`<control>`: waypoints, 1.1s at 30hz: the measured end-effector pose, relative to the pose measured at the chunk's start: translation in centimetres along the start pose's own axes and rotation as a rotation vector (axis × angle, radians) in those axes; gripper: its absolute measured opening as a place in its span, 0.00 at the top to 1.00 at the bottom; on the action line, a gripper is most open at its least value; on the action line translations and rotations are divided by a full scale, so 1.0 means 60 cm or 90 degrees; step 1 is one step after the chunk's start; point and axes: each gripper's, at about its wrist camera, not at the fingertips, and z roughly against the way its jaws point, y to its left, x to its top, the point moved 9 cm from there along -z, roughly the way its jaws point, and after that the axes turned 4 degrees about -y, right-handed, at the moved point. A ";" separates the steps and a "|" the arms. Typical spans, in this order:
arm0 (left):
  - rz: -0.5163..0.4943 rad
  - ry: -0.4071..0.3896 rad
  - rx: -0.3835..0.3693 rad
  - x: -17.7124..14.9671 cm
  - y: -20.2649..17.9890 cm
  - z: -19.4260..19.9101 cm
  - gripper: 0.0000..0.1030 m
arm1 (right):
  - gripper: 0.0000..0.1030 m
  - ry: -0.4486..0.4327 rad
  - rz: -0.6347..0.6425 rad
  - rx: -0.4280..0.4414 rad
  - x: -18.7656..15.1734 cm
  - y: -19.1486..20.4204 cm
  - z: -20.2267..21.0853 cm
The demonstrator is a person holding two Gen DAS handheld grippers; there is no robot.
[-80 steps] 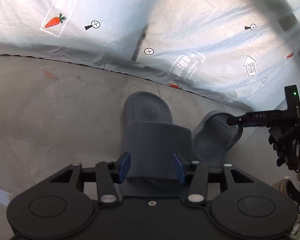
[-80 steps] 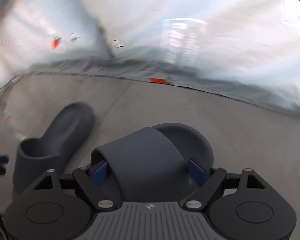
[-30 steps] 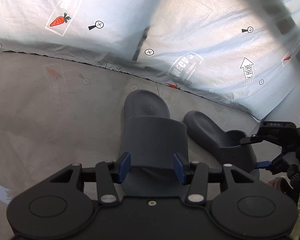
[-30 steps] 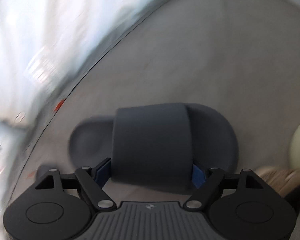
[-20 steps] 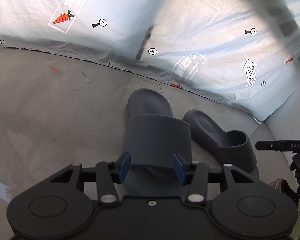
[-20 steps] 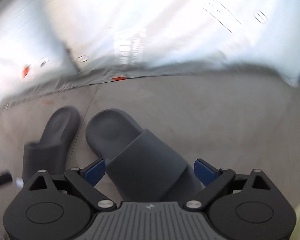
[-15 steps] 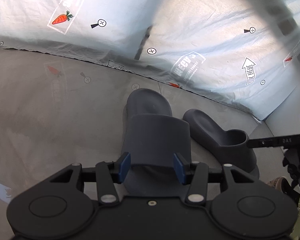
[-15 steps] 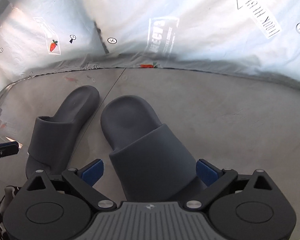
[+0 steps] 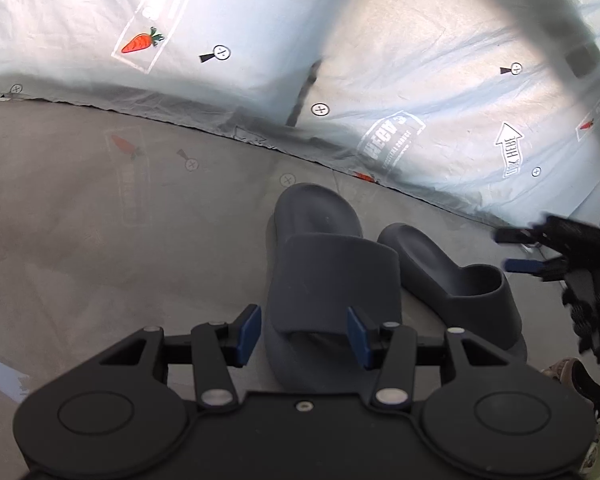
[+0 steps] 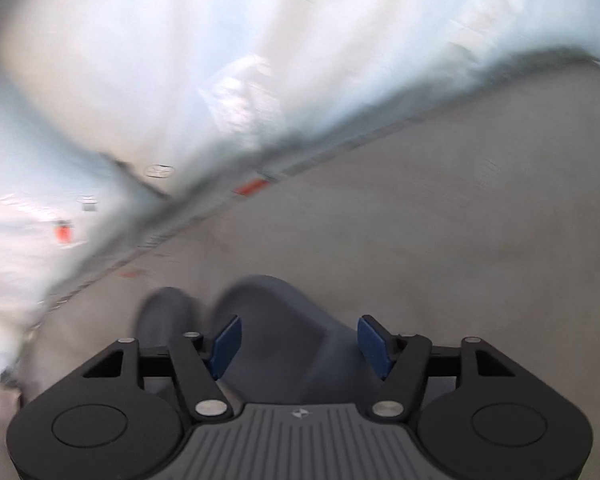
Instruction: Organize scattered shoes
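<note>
The left gripper (image 9: 304,335) hangs over a grey slide (image 9: 332,276). Its blue pads sit partly apart, and I cannot tell if they press the strap. The other slide (image 9: 452,280) lies just beside it on the grey floor (image 9: 100,220), toes near the plastic sheet (image 9: 380,40). The right gripper (image 10: 300,344) has just been opening; its jaws stand wide, a blurry slide below them.
</note>
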 end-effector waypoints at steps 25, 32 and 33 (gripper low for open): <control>0.022 0.000 -0.025 0.003 -0.009 -0.001 0.53 | 0.03 0.157 0.134 -0.196 -0.096 0.083 -0.067; 0.025 -0.005 -0.035 0.004 -0.012 0.001 0.53 | 0.03 0.167 0.113 -0.200 -0.130 0.133 -0.069; 0.025 -0.006 -0.036 0.005 -0.013 0.002 0.53 | 0.03 0.170 0.120 -0.192 -0.136 0.140 -0.067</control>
